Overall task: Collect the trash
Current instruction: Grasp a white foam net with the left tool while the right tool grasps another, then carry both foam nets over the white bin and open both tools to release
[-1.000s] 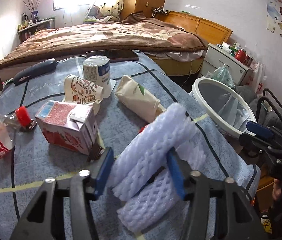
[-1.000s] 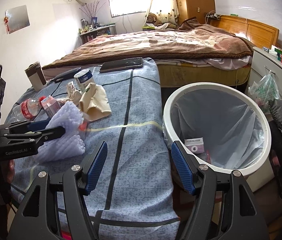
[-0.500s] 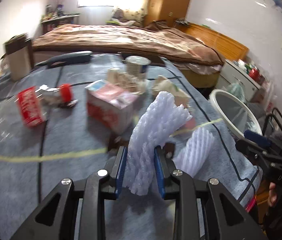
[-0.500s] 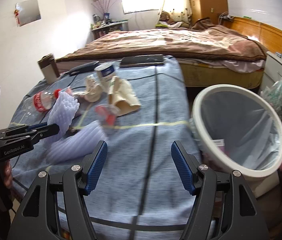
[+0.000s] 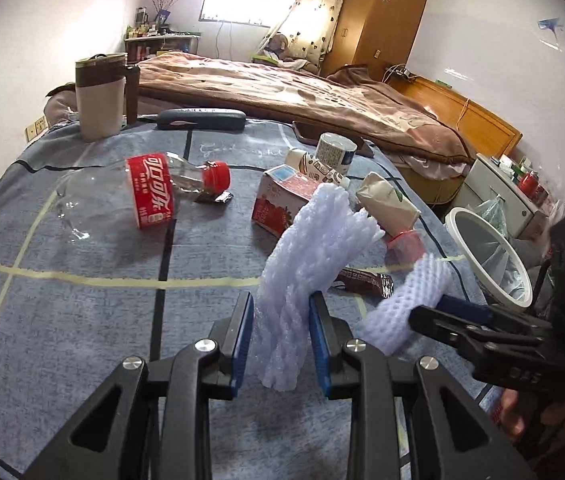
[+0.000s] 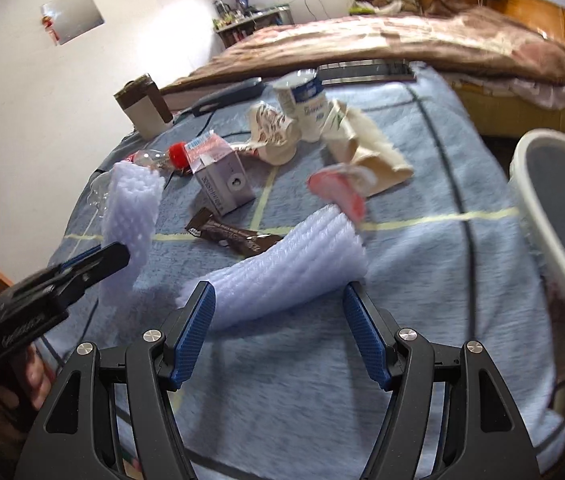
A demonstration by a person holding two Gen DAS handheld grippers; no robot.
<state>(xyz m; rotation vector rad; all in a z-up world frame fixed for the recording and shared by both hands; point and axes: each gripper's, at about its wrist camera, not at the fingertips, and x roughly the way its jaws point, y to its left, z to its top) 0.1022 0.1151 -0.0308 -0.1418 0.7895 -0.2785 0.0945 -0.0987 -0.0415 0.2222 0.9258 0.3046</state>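
My left gripper point(image 5: 281, 344) is shut on a white foam net sleeve point(image 5: 314, 264) and holds it upright above the blue blanket point(image 5: 82, 312); the same sleeve shows at the left of the right wrist view point(image 6: 130, 216). A second foam sleeve point(image 6: 290, 268) lies on the blanket between the fingers of my right gripper point(image 6: 278, 328), which is open around it. In the left wrist view this second sleeve point(image 5: 406, 300) lies beside the right gripper's tip. The white bin point(image 6: 550, 216) stands at the right.
On the blanket lie a clear cola bottle point(image 5: 138, 196), a pink carton point(image 5: 282, 200), a brown snack wrapper point(image 6: 230, 236), a beige pouch point(image 6: 362, 148), a crumpled cup point(image 6: 270, 132), a yoghurt tub point(image 6: 302, 100) and a pink lid point(image 6: 338, 192). A mug point(image 5: 100, 94) stands far left.
The left gripper closed on one foam sleeve and lifted it upright. The right gripper swung left from the bin and came down around the second sleeve.
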